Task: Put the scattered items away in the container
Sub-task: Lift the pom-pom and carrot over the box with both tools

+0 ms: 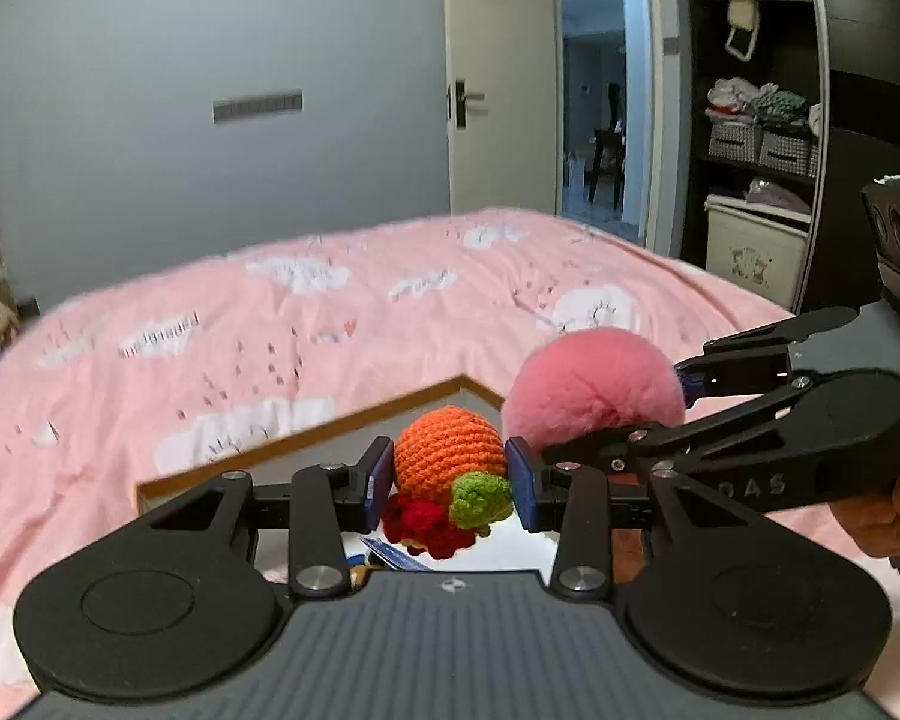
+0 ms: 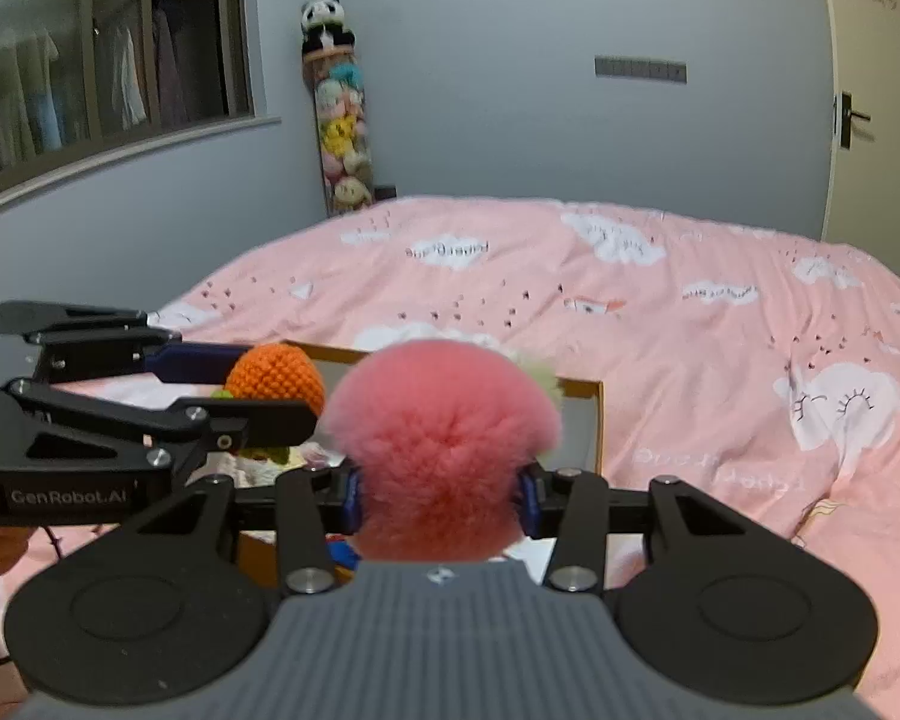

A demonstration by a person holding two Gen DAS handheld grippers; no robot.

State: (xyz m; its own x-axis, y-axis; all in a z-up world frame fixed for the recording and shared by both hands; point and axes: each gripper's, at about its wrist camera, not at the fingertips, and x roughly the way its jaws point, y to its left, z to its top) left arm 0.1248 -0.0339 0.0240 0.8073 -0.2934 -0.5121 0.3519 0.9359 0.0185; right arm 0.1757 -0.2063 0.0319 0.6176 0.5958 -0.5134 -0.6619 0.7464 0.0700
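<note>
Low centre of the left wrist view: left gripper clamped on an orange crocheted ball, a green and a red knitted piece dangling beneath. Low centre of the right wrist view: right gripper closed around a fluffy pink pompom. Just behind, mid-frame: shallow wood-rimmed box lying on a pink cloud-print bedspread. Far upper left: panda plush atop a tall column of soft toys.

Box interior mostly hidden behind pink pompom, a pale fluffy item half hidden at its 1 o'clock, bed cut off at 3 o'clock
</note>
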